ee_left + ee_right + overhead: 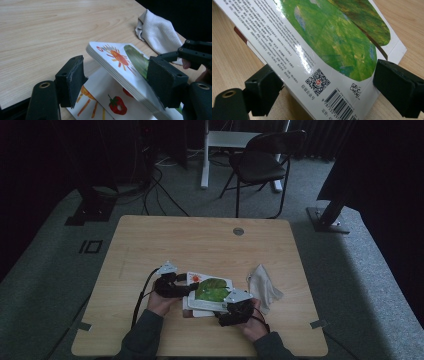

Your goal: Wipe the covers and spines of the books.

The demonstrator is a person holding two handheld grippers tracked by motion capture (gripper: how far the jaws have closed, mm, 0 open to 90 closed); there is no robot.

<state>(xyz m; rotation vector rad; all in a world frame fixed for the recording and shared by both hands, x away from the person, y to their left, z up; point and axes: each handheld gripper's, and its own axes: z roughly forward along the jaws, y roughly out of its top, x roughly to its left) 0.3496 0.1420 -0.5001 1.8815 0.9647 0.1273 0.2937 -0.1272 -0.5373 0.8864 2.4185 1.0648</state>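
We're over a light wooden table [150, 240], and both of our hands are working a children's picture book [212, 290] near the front edge. The book sits partly open: the stack of thick board pages [117, 72] is tilted up off the page below, which lies flat and shows a painted strawberry [117, 105] and orange sun rays.

Our left gripper [181, 287] comes in at the book's left end. Through its own camera we see its jaws standing wide, one black pad [71, 80] out to the side over the flat page and clear of the stack, the other pad [166, 83] lying against the top face of the raised pages beside the green shape. Nothing is pinched there; the jaws are spread and the book's corner with the red-orange sun [120, 57] sits between them.

Our right gripper [235, 310] is at the book's near right corner. Its view has the glossy back cover [332, 42] running across between the jaws, green leaf art [342, 37], a QR code [317, 82] and a barcode [342, 105] in plain sight. One jaw sits under the cover's edge, the other just beside the far edge; whether they actually press on it, we cannot tell.

A crumpled white cloth [264, 287] lies just right of the book. Beyond the table, a black folding chair [262, 162] stands on the grey carpet.
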